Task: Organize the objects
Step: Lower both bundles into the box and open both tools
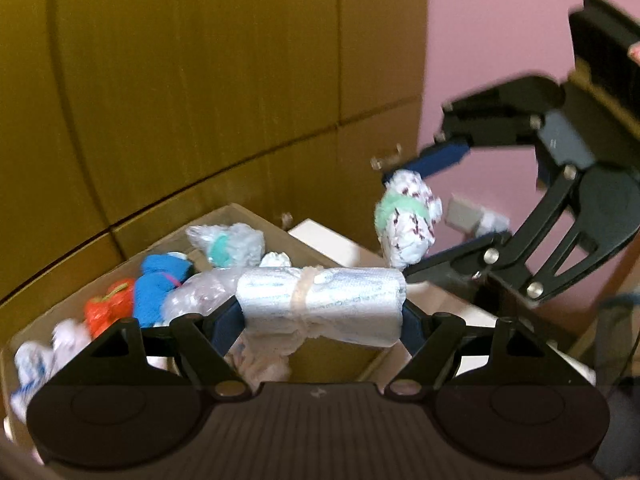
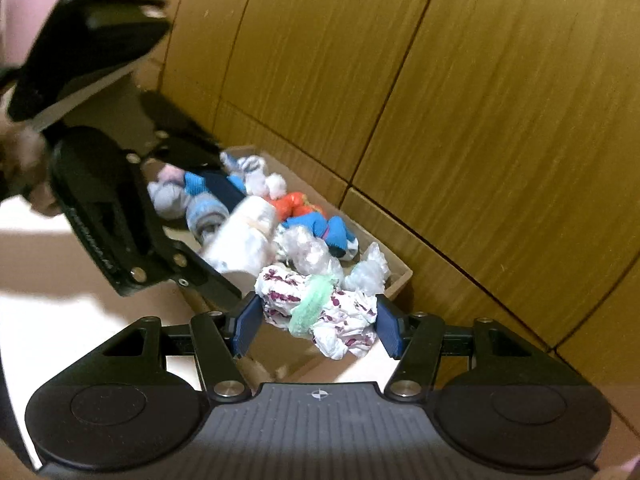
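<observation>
While both hands hold bundles above the box: each gripper is clamped on its own rolled bag.
Left gripper (image 1: 322,318): its blue pads press on the two ends of a pale blue rolled bag (image 1: 320,304), which lies crosswise between them and is tied round the middle with a cream band.
Right gripper (image 2: 316,322): its pads pinch a white crumpled bag with purple marks (image 2: 320,312), which has a green band round its waist; the bag fills the gap from pad to pad.
Same pair seen across: in the left wrist view the right gripper (image 1: 404,220) sits at about 2 o'clock with the purple-marked bag (image 1: 408,220) between its fingers; in the right wrist view the left gripper (image 2: 240,236) comes in from 10 o'clock with its pale roll (image 2: 244,236), blurred.
Cardboard box (image 2: 400,276): open-topped, against a wood-panelled wall (image 2: 480,100), lying beyond and below both held bundles.
Box contents: a blue bundle (image 1: 160,284), an orange-red bundle (image 1: 108,308) at its 9 o'clock, a clear crinkled bag (image 1: 196,296), a pale bag with a teal band (image 1: 228,244) at the far end, and more white bundles at the near left.
Tabletop (image 2: 48,320): pale, beside the box.
Pink wall (image 1: 500,40): at 1 o'clock in the left wrist view.
</observation>
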{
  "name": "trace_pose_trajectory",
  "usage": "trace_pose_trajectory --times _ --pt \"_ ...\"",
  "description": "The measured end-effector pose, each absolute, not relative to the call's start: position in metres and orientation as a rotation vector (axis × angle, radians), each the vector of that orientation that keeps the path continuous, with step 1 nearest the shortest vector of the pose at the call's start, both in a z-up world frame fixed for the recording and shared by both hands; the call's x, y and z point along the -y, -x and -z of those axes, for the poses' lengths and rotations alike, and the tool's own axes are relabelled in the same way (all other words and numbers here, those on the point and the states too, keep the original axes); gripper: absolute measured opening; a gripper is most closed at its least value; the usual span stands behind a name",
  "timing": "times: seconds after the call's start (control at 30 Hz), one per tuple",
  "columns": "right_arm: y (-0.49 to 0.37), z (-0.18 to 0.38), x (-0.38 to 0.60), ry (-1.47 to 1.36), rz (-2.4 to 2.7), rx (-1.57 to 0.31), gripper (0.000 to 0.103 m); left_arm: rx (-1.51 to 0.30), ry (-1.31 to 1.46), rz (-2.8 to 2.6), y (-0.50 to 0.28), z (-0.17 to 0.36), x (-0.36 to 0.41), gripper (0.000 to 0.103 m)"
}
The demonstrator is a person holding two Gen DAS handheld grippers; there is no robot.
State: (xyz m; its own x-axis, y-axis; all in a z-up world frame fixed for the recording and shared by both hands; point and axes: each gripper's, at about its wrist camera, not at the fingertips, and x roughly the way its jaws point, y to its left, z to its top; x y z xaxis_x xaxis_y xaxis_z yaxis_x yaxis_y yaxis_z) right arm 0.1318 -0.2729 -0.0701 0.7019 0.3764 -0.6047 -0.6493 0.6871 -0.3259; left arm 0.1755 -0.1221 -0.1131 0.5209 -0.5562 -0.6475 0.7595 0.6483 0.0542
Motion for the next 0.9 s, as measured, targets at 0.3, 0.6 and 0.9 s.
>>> trace_pose_trajectory --times 0.3,0.6,0.9 --pt "-0.164 0.091 0.269 0.644 -0.651 -0.581 0.066 -0.721 -0.606 0.891 -0.211 0.153 0.142 0.074" --pt "-0.187 0.112 0.240 0.768 -0.750 -0.608 0.066 -0.748 -0.746 0.907 -0.224 0.155 0.130 0.074" --pt "-0.201 0.130 0.223 0.904 -0.831 -0.695 0.066 -0.768 -0.783 0.916 -0.228 0.154 0.139 0.075"
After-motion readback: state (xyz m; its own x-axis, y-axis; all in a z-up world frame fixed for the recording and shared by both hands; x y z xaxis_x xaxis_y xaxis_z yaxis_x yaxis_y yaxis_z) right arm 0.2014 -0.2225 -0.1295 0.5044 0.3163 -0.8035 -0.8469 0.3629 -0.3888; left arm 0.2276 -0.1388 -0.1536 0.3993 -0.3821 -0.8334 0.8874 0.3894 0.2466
